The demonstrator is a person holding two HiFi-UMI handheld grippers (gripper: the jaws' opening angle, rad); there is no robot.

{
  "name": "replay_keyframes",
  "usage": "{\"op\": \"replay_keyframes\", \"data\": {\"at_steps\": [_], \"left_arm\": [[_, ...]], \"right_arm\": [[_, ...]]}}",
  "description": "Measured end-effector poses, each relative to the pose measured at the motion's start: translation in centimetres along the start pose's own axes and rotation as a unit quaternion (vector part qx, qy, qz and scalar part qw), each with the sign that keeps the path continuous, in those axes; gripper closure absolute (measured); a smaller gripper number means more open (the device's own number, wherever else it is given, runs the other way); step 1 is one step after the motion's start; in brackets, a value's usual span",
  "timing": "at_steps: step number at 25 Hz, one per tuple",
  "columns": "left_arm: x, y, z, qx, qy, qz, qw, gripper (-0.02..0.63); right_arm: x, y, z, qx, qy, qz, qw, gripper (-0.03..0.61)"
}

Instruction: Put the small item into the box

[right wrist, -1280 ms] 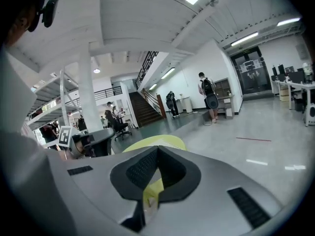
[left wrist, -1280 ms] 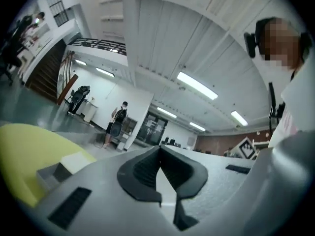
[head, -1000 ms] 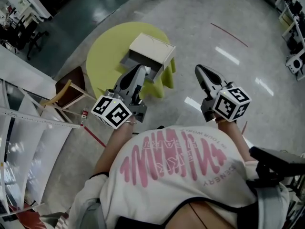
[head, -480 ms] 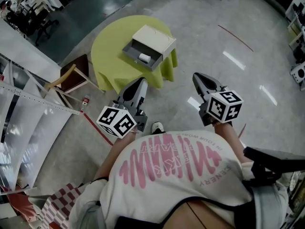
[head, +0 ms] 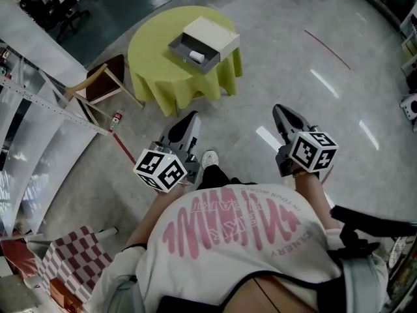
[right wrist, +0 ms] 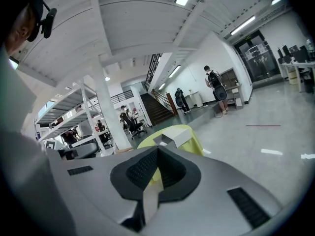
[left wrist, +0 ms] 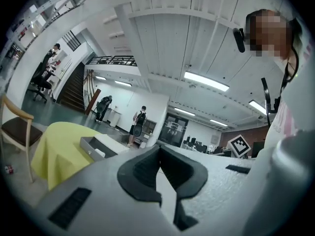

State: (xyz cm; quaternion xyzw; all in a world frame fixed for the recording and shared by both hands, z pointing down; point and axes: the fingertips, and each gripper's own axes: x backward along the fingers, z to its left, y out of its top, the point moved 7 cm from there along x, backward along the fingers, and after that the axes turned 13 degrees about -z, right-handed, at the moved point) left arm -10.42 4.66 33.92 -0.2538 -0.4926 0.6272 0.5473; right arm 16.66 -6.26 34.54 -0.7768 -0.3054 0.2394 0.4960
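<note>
Left gripper [head: 190,117] and right gripper [head: 280,111] hang well apart from the desk [head: 153,70], fingers closed on nothing. The small item [head: 196,57] already lies in the box [head: 212,34], in its open drawer. Best now: stay clear and jog nothing.

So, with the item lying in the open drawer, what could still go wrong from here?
1. The drawer stands pulled out of the box, so a knock might throw out the small white item.
2. The yellow tablecloth hangs low; a foot near it may drag it.
3. The wooden chair beside it could block the way.
</note>
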Motion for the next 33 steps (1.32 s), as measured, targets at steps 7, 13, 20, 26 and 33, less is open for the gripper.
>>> {"op": "replay_keyframes", "data": {"at_steps": [7, 13, 20, 26, 33], "left_arm": [[3.5, -1.9, -2.2, 0.016, 0.027, 0.009, 0.9995, 0.605], [5.4, -2.4, -3.1, 0.017, 0.038, 0.016, 0.9990, 0.604], [7.1, -3.1, -3.4, 0.014, 0.049, 0.025, 0.9984, 0.605], [8.3, -3.6, -3.4, 0.019, 0.055, 0.028, 0.9979, 0.605], [8.9, -3.6, -3.4, 0.019, 0.059, 0.030, 0.9976, 0.604]], "right_arm": [[2.9, -1.9, 0.4, 0.022, 0.005, 0.036, 0.999, 0.572], [4.0, -3.3, 1.4, 0.037, 0.021, 0.055, 0.998, 0.572], [5.1, -3.9, 1.3, 0.027, 0.016, 0.055, 0.998, 0.572], [6.0, -4.8, 1.4, 0.029, 0.012, 0.062, 0.998, 0.572], [6.5, -5.2, 1.7, 0.032, 0.011, 0.066, 0.997, 0.572]]}}
